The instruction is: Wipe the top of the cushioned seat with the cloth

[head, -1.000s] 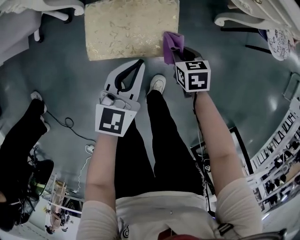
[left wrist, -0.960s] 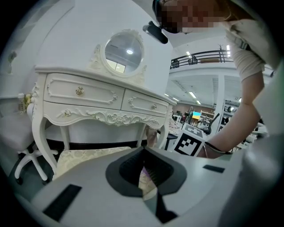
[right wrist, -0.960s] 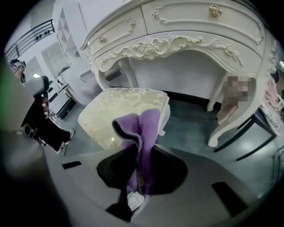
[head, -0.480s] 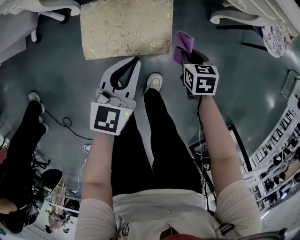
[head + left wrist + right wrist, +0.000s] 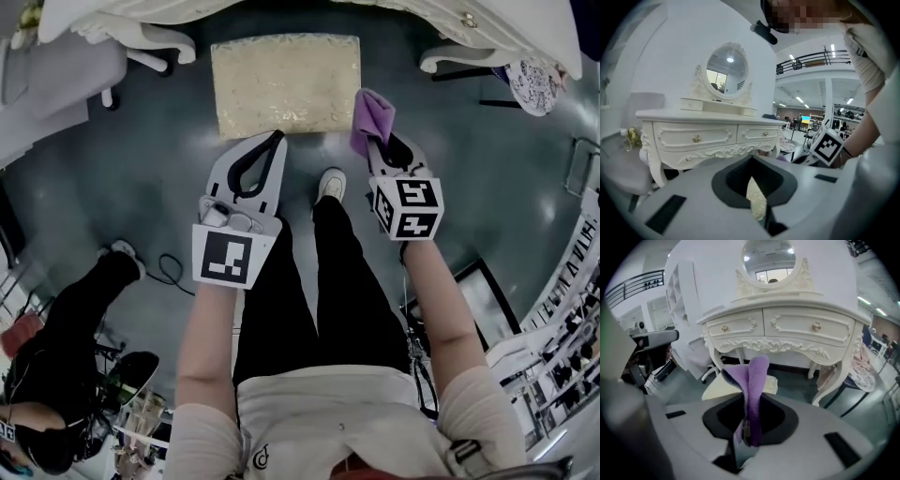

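The cushioned seat point(image 5: 286, 84) has a gold patterned top and stands on the grey floor in front of me. A purple cloth point(image 5: 372, 117) sticks up from my right gripper point(image 5: 376, 142), which is shut on it just off the seat's near right corner, above the floor. In the right gripper view the cloth point(image 5: 754, 380) stands upright between the jaws of the gripper point(image 5: 751, 401), with the seat point(image 5: 717, 389) behind it. My left gripper point(image 5: 277, 138) is shut and holds nothing, its tip at the seat's near edge. The left gripper point(image 5: 752, 159) shows a sliver of the seat point(image 5: 756, 200) through its loop.
A white carved dressing table point(image 5: 375, 19) with drawers point(image 5: 708, 133) and an oval mirror point(image 5: 768, 254) stands behind the seat. A grey chair point(image 5: 56, 70) is at the left. A person in black point(image 5: 66, 328) stands at my left, near a floor cable point(image 5: 169, 272).
Both grippers have drawn back from the seat, which now looks smaller and farther off. The cloth has gone from the seat's right front edge to just beside its corner.
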A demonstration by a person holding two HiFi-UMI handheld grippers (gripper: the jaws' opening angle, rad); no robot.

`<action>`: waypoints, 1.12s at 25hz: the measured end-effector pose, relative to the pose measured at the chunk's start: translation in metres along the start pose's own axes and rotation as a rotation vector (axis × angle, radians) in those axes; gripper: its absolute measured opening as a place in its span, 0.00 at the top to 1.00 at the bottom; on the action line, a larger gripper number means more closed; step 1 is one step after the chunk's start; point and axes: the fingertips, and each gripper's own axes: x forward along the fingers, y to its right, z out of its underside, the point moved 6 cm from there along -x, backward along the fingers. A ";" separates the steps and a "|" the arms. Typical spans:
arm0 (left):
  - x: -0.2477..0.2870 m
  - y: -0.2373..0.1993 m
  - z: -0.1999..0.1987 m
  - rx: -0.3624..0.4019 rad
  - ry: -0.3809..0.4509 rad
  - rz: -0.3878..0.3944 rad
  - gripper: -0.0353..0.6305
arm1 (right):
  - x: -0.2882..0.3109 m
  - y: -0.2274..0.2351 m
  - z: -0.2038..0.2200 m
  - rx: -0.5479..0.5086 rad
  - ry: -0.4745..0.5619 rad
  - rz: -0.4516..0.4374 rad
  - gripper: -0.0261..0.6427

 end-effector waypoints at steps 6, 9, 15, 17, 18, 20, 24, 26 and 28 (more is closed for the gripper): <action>-0.038 -0.021 -0.074 0.072 0.035 -0.040 0.93 | -0.063 -0.048 -0.071 -0.006 0.188 0.015 0.84; -0.062 -0.017 -0.118 0.101 0.048 -0.037 0.93 | -0.105 -0.066 -0.105 -0.046 0.231 0.033 0.84; -0.102 -0.017 -0.205 0.132 0.122 -0.028 0.93 | -0.166 -0.097 -0.187 -0.143 0.398 0.005 0.84; -0.114 -0.015 -0.226 0.136 0.131 -0.039 0.93 | -0.187 -0.104 -0.203 -0.170 0.415 -0.010 0.85; -0.120 -0.014 -0.236 0.138 0.134 -0.042 0.93 | -0.199 -0.107 -0.210 -0.175 0.424 -0.014 0.85; -0.129 -0.010 -0.256 0.154 0.156 -0.024 0.93 | -0.221 -0.114 -0.225 -0.184 0.459 -0.014 0.85; -0.144 0.005 -0.299 0.232 0.222 0.041 0.93 | -0.260 -0.124 -0.255 -0.204 0.562 -0.014 0.85; -0.150 0.006 -0.310 0.256 0.221 0.029 0.93 | -0.277 -0.123 -0.269 -0.199 0.610 -0.007 0.85; -0.156 0.004 -0.318 0.249 0.231 0.009 0.93 | -0.292 -0.122 -0.280 -0.192 0.653 0.000 0.85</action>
